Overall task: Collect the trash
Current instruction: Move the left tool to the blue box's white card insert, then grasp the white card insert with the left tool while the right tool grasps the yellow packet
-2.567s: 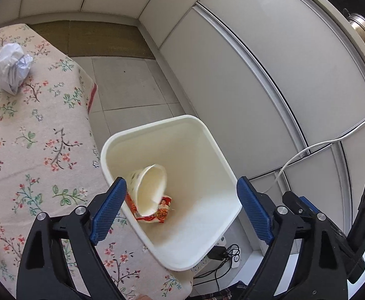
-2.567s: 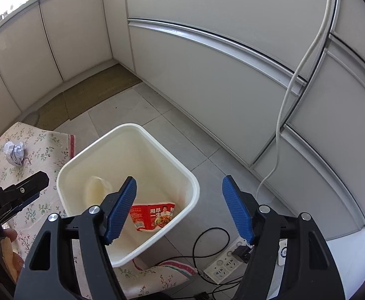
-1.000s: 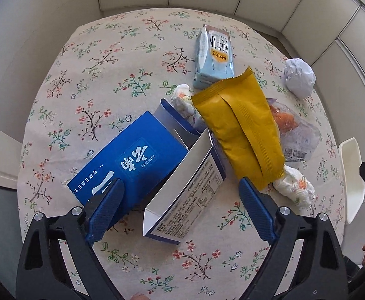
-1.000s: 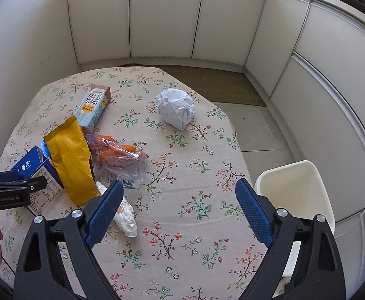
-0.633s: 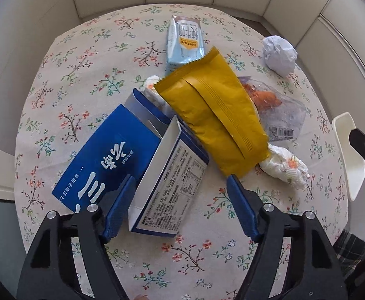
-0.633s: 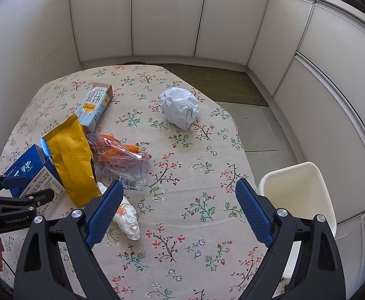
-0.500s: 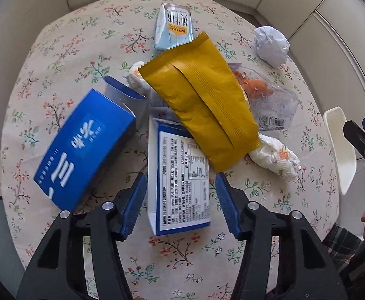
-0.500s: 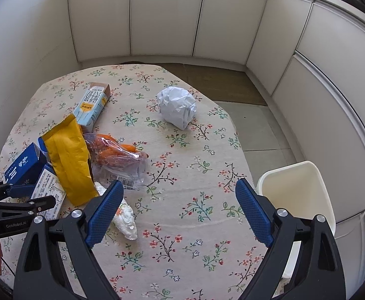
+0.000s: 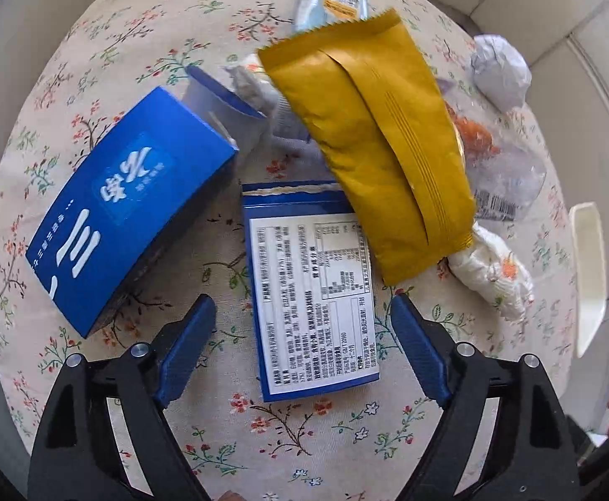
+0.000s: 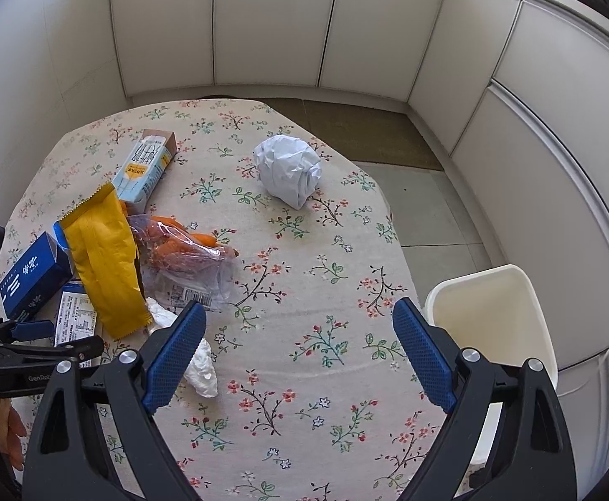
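Left gripper (image 9: 302, 348) fingers spread wide, holding nothing, hovering over the floral tabletop (image 9: 304, 438). Between the fingers lies a flat torn box panel (image 9: 310, 292) with a white label, printed side up. Its far right corner is under the yellow snack bag (image 9: 379, 142).

Left of the panel: blue carton (image 9: 129, 204), lying on its side, open flap at the far end. Right of the panel: crumpled white tissue (image 9: 492, 271), touching the yellow bag's near end. Behind the yellow bag on the right: clear plastic bag with orange food (image 9: 496, 158), barcode label showing. Another crumpled wad (image 9: 254, 83) sits between the blue carton's flap and the yellow bag.

Farther back: pale blue milk carton (image 9: 333, 0) lying flat, its near end tucked under the yellow bag. Crumpled white paper ball (image 9: 501, 71) at far right, apart from the rest.

Right gripper (image 10: 300, 355) fingers also wide apart, empty, above a bare patch of tabletop, near the right edge. White trash bin (image 10: 492, 317) stands on the floor just beside that tabletop edge, right of the right fingers. Paper ball is well ahead of this gripper; the rest of the trash pile is to its left.
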